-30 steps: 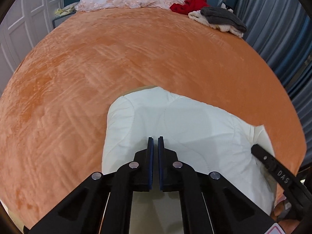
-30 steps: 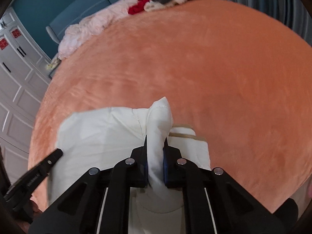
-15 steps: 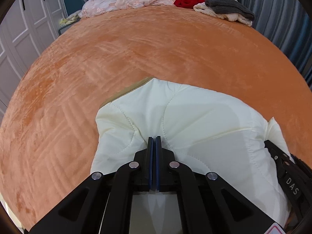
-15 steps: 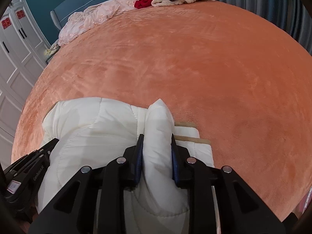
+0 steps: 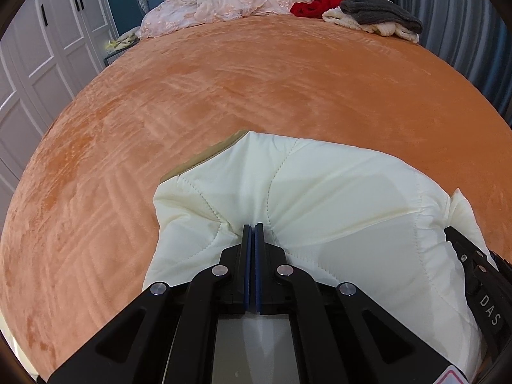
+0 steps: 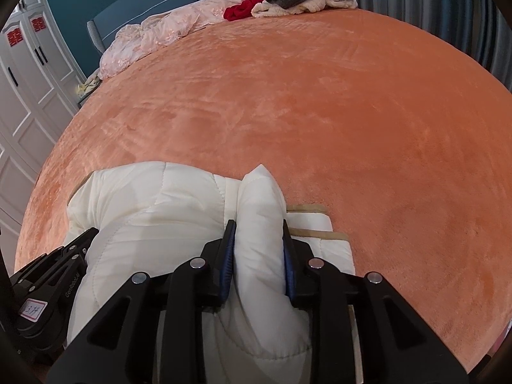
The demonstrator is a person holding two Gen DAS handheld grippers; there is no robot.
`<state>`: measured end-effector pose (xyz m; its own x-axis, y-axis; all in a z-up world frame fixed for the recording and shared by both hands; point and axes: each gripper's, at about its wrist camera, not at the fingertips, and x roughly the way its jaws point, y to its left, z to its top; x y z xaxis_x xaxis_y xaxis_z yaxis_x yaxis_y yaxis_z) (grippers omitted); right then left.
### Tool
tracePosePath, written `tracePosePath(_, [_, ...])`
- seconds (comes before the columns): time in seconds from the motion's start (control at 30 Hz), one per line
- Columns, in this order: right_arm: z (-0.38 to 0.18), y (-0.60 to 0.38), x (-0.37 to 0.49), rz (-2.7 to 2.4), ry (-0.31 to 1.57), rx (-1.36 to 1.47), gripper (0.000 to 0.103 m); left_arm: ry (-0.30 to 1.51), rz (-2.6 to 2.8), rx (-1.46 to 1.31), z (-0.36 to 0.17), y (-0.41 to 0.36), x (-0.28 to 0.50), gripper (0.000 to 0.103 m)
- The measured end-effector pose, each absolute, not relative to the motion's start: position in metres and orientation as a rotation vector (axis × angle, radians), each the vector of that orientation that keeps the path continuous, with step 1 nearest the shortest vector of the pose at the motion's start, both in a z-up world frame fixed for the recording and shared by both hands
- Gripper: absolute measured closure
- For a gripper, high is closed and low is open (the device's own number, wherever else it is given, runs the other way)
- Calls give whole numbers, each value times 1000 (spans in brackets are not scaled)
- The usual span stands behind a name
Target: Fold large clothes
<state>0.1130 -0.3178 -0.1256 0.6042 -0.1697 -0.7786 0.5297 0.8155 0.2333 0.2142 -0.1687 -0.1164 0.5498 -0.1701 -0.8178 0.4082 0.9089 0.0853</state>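
A cream quilted jacket [image 5: 336, 192] lies partly folded at the near edge of an orange bed cover [image 5: 256, 80]. My left gripper [image 5: 254, 228] is shut, and the jacket's fabric puckers into its closed blue pads. In the right wrist view the jacket [image 6: 144, 198] has a thick padded fold [image 6: 260, 192] standing up between the jaws of my right gripper [image 6: 259, 224]. Both pads touch the sides of that fold with a wide gap between them. Each gripper shows at the edge of the other's view: the right one [image 5: 480, 275] and the left one [image 6: 64, 262].
At the far end of the bed lie a pink embroidered cloth [image 5: 224, 3], a red garment [image 5: 320, 0] and a grey knit on a cream one [image 5: 377, 12]. White wardrobe doors [image 5: 32, 64] stand on the left, blue-grey curtains [image 5: 464, 32] on the right.
Both grippers sank toward the bed with the jacket. The left jaws closed fully on the fabric. The right jaws widened, and the fold between them puffed out.
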Motion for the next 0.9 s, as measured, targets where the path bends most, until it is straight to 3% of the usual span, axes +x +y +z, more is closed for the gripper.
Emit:
tracePosePath(0.83, [-126, -322, 107, -405, 787, 518, 77, 906, -326, 274, -120, -173, 213, 103])
tracePosePath(0.9, [-117, -330, 101, -386, 798, 574, 72, 917, -333, 251, -114, -167, 213, 99])
